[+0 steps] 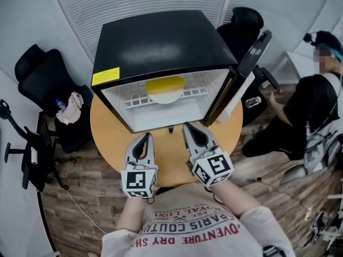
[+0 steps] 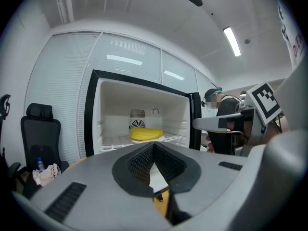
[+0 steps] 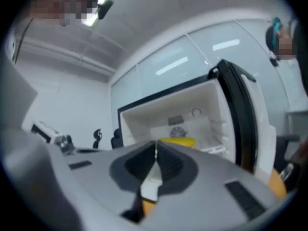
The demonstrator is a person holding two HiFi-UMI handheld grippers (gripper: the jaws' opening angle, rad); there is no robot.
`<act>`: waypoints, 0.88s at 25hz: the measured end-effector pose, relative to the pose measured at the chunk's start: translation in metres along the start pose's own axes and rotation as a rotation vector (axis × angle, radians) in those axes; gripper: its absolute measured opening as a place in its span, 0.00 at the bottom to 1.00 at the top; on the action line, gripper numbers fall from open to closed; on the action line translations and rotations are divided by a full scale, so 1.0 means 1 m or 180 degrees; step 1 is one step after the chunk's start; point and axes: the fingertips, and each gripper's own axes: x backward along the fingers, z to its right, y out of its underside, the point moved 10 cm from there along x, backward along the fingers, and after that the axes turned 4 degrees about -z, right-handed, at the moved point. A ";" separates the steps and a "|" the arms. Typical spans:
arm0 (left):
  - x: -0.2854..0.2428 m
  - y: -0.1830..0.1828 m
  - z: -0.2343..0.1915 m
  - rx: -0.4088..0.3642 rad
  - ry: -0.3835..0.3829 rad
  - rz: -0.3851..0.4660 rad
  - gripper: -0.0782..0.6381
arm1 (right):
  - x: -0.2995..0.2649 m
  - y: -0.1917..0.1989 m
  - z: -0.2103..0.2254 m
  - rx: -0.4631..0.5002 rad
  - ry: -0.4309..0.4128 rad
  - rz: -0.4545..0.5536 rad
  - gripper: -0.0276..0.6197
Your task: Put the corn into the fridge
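The corn (image 1: 166,84) lies on a plate (image 1: 164,97) on the wire shelf (image 1: 135,100) inside the open fridge (image 1: 161,42), at centre frame. Below it, over the table (image 1: 110,135), the left gripper (image 1: 143,137) and the right gripper (image 1: 190,126) each have their jaws pressed together with nothing between them.

Fridge (image 1: 161,39): black top, glossy and smooth; liner white plastic, smooth.
Shelf (image 1: 134,99): white wire grid.
Table (image 1: 110,133): wood look, matt.
Floor (image 1: 91,197): wood-grain planks.
Left gripper (image 1: 146,137), right gripper (image 1: 188,126): matt grey plastic; pads (image 2: 139,160) black, ribbed.
Corn (image 1: 166,83): yellow, slight sheen.
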 end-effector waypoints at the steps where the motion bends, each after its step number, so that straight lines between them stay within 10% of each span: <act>1: 0.002 0.000 0.003 -0.0002 -0.0002 0.0002 0.15 | 0.003 -0.002 -0.002 0.0207 0.0034 0.0003 0.09; 9: 0.011 -0.001 0.016 -0.0079 -0.0016 0.0027 0.15 | 0.021 0.003 -0.013 0.1243 0.0082 0.0115 0.09; 22: 0.015 -0.002 0.026 -0.0108 0.0008 0.0055 0.15 | 0.027 0.012 -0.011 0.1150 0.0146 -0.0088 0.09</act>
